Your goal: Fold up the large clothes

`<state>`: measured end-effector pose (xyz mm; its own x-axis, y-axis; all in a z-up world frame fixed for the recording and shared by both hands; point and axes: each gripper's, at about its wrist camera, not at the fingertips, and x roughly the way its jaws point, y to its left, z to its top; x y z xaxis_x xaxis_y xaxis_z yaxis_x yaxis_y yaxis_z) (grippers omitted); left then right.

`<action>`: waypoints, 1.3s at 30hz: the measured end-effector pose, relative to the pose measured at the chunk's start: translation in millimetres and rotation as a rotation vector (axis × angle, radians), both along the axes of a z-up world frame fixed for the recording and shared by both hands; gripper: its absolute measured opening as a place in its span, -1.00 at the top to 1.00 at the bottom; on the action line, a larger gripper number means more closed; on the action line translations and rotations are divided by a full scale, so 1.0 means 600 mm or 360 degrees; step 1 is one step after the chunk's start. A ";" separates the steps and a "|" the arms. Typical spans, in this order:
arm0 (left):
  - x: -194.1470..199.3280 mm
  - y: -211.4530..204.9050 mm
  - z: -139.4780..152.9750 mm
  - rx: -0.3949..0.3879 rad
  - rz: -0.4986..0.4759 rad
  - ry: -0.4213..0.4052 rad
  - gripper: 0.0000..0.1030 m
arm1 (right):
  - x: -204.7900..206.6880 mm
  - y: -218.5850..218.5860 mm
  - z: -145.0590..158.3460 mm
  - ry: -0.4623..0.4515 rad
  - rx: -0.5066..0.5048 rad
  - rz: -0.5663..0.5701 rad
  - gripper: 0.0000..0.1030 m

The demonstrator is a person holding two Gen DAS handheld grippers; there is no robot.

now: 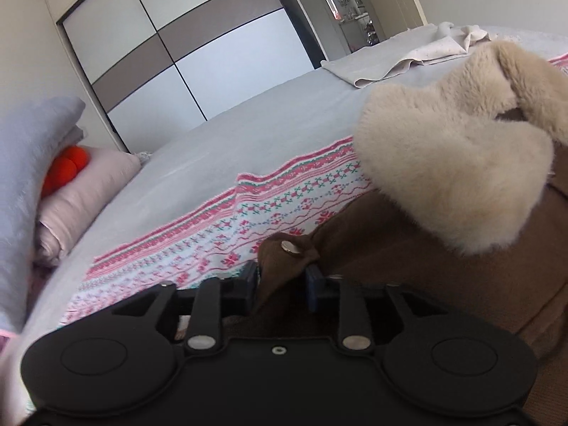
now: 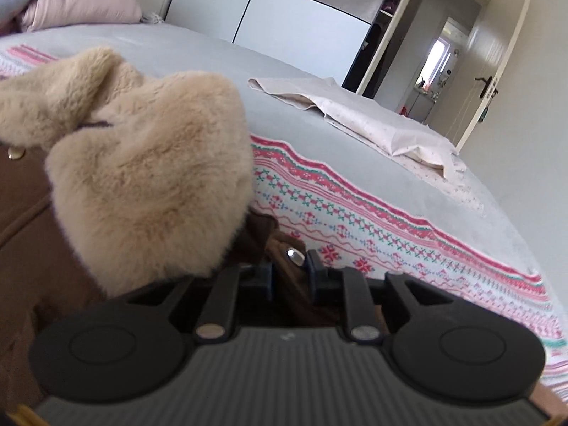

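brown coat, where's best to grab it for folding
Grip the brown coat by its thin front corners near the snap buttons, coming low from the near edge, as the left gripper and right gripper do. The bulky fur collar looks too thick to pinch.

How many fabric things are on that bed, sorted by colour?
Brown with beige fur: 1, the coat, pinched by the left tool and the right tool.
Pink-patterned: 1, the blanket under it.
Off-white: 1, the crumpled sheet.
Pale pink: 1, the folded bedding.
Light blue: 1, the pillow.
Orange: 1, a soft item.
Total: 6
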<state>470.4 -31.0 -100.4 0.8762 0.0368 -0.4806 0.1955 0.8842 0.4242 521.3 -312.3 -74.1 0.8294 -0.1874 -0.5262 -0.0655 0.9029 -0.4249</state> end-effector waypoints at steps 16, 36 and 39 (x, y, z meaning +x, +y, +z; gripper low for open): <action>-0.306 0.159 0.011 -0.0709 -0.0155 0.0256 -0.68 | -0.367 -0.149 0.046 0.0169 0.0872 -0.0140 -0.40; -0.659 0.169 0.050 -0.0649 -0.0221 0.0701 -0.83 | -0.656 -0.029 0.060 0.0533 0.0650 -0.0225 -0.70; -0.688 0.196 0.068 -0.0651 -0.0205 0.0784 -0.83 | -0.660 -0.011 0.090 0.0620 0.0550 -0.0401 -0.71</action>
<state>57.5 86.8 -59.7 0.5347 -0.3248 -0.7801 0.3961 0.9118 -0.1081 125.5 -318.9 -20.2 0.5140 -0.1169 -0.8498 0.0767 0.9930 -0.0902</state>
